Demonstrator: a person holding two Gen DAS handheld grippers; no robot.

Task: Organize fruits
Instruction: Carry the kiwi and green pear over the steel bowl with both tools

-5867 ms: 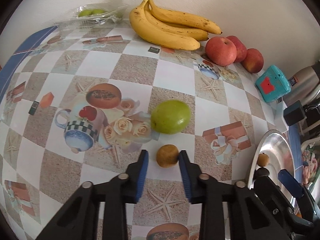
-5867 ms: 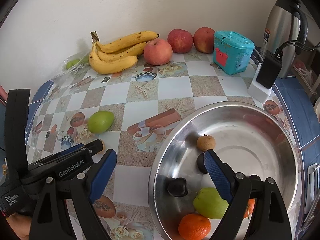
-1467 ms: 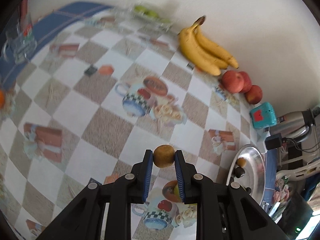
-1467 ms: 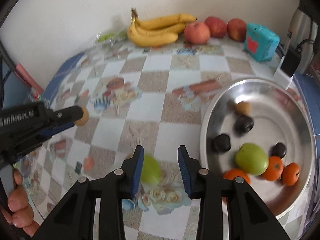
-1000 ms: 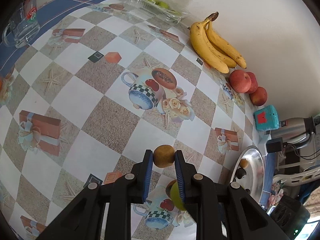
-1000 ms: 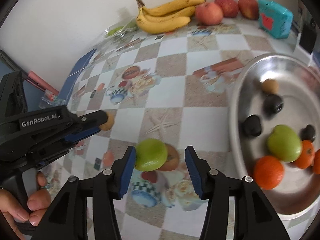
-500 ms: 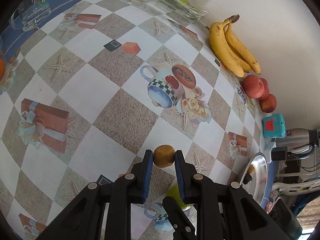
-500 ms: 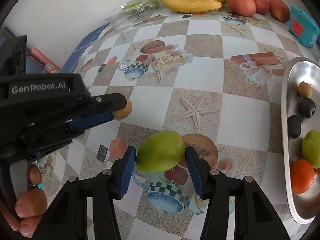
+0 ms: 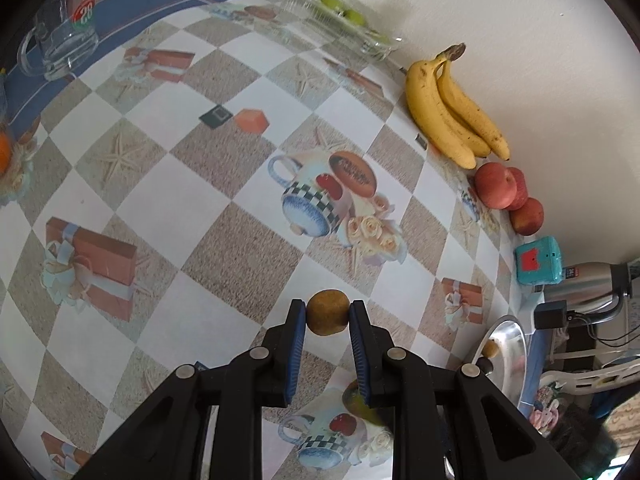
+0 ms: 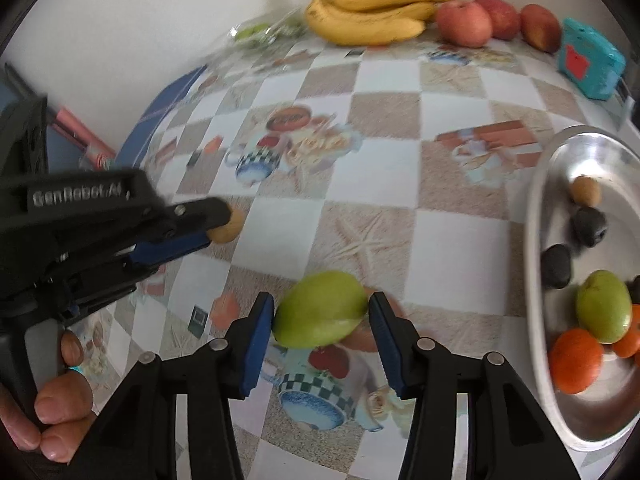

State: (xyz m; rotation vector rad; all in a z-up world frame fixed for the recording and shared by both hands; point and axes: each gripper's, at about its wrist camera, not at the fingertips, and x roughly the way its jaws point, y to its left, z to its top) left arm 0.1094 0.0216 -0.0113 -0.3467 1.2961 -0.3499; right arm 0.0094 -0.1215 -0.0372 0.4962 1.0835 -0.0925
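A small brown round fruit (image 9: 327, 317) hangs above the checked tablecloth with my left gripper (image 9: 328, 312) shut on it. In the right wrist view the same gripper (image 10: 222, 220) comes in from the left, held by a hand (image 10: 60, 400). A green oval fruit (image 10: 320, 310) fills the gap of my right gripper (image 10: 322, 308). Its jaws are closing and both blue pads touch the fruit's sides. The steel bowl (image 10: 534, 240) at the right holds another green fruit, oranges, dark fruits and a brown one.
Bananas (image 10: 372, 12), red apples (image 10: 464, 22) and a teal box (image 10: 588, 60) line the wall. A clear tray of green fruit (image 9: 344, 20) and a glass mug (image 9: 60, 36) stand at the far left. A steel kettle (image 9: 592, 288) with cables stands beyond the bowl.
My left gripper took the brown fruit off the cloth and holds it up. My right gripper came from the bowl to the green fruit, and its pads have drawn in against it.
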